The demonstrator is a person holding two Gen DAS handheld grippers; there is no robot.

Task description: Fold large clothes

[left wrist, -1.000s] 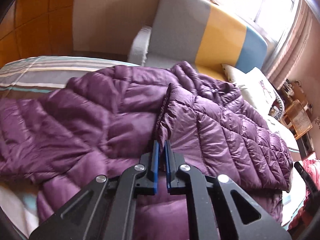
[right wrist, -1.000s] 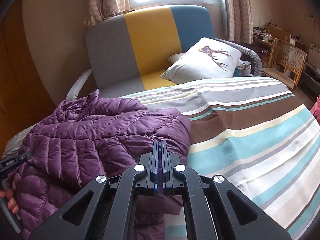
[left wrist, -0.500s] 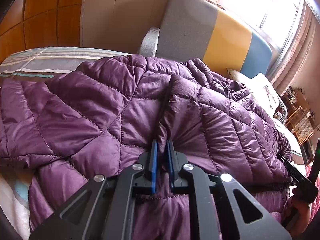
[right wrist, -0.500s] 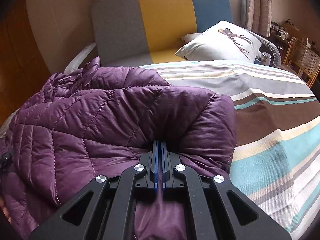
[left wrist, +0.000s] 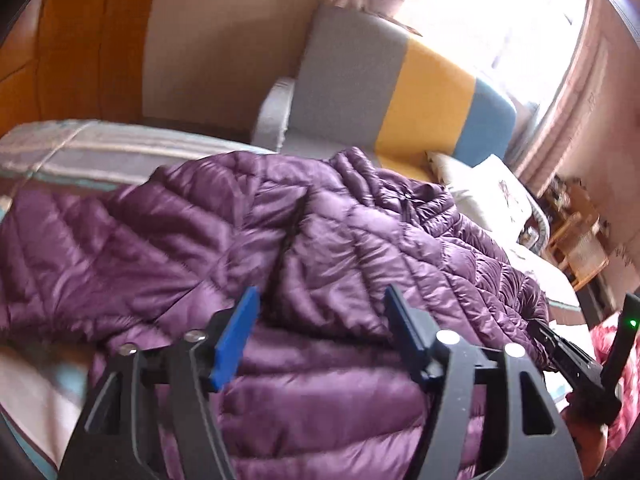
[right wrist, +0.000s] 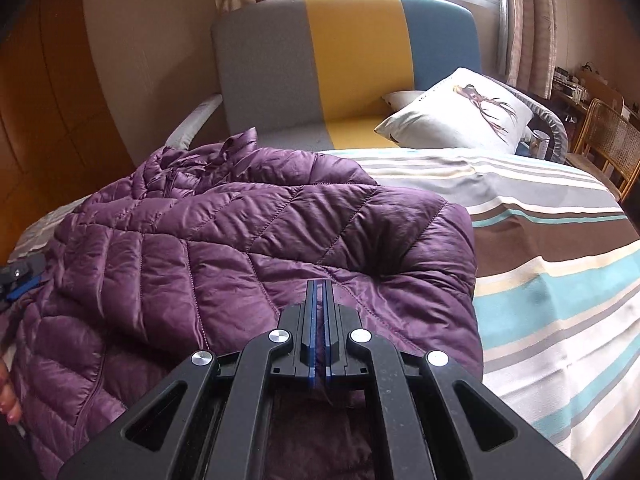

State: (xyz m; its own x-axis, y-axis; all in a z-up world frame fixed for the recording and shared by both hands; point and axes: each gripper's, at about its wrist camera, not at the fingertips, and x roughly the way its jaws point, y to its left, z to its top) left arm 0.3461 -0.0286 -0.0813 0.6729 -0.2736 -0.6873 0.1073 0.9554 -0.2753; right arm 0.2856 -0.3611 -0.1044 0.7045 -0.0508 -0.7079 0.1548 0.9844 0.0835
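Left wrist view, blurred: the left gripper (left wrist: 320, 316) is seen with its blue fingers (left wrist: 236, 340) spread wide above the purple quilted jacket (left wrist: 280, 248), nothing held between them. The right gripper (right wrist: 319, 320) is seen in the right wrist view with its fingers pressed together on a thin pinch of the jacket's shell fabric near the folded right edge. The jacket is spread on the striped bed (right wrist: 560, 280), occupying the left part of the bedding, with bare stripes well apart to the right. Its collar and zipper top are pointed toward the grey, yellow and blue headboard (right wrist: 352, 56); the long axis is judged to run from that headboard back toward the cameras, the hem nearest the grippers. One side panel appears laid over the body along a central seam, though the blur in the left view makes the exact overlap hard to confirm. Risk noted: with only one gripper attached, any lift or pull by the right side would probably drag the slippery, puffy shell sideways and undo the fold already laid. The filling may also spring the layers apart once pressure is removed. A thin pinch of shell alone could slip free under load. The deer-print pillow (right wrist: 460, 112) is kept clear, near the headboard.
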